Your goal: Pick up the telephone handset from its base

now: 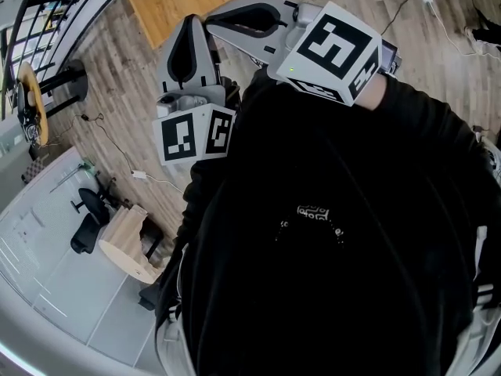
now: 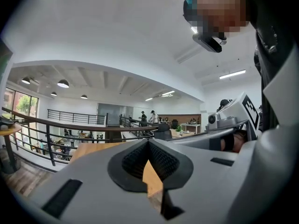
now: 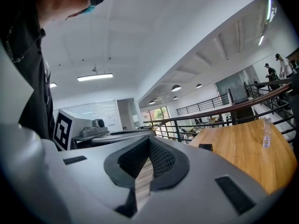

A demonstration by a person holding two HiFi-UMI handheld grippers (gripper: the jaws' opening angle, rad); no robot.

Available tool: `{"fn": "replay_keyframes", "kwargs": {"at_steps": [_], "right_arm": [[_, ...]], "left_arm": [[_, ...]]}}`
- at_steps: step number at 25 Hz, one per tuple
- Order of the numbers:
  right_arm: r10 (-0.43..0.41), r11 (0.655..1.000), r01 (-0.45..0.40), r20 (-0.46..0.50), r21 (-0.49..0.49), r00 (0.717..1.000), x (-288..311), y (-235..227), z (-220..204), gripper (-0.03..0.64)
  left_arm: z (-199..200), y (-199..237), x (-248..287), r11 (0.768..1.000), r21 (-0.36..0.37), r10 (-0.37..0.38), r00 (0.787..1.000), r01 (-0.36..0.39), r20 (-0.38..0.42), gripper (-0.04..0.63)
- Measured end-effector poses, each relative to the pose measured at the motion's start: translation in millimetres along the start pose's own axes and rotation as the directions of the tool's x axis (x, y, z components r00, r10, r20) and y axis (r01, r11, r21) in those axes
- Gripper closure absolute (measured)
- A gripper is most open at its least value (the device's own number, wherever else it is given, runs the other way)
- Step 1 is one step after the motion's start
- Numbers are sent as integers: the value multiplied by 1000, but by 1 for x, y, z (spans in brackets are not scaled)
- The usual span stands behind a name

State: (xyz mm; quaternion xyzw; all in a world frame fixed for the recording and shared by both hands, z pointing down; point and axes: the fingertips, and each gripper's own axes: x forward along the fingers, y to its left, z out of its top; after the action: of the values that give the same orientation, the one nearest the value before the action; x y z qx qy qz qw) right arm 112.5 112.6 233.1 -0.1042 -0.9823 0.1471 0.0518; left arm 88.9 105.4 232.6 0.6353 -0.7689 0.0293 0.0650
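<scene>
Right gripper [image 3: 149,140] jaws together; dark thing [image 3: 205,147], perhaps telephone, beyond.

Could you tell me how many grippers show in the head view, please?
2. The left gripper is upper left of centre, over the plank floor; the right gripper is beside it, nearer the wooden table. Both are shut.

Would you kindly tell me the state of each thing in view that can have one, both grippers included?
left gripper: shut, nothing between its jaws.
right gripper: shut, nothing between its jaws.
clear bottle: standing upright on the wooden table.
telephone handset: not in any view, so its state cannot be told.
</scene>
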Motion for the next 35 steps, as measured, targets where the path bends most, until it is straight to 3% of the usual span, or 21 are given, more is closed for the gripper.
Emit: {"fn": "replay_keyframes", "kwargs": {"at_steps": [15,26,35], "right_arm": [[-99,994,99,-2,41,995,70,-52,12,601],[-214,976,214,-4,47,977,103,-82,29,601],[-228,972,229,-19,60,974,154,-91,37,601]], "left_arm": [[-2,71,54,996,-50,-78,996,76,-32,591],[9,104,88,980,-66,-190,982,188,-21,591],[17,156,95,975,-77,-208,978,207,-5,591]]}}
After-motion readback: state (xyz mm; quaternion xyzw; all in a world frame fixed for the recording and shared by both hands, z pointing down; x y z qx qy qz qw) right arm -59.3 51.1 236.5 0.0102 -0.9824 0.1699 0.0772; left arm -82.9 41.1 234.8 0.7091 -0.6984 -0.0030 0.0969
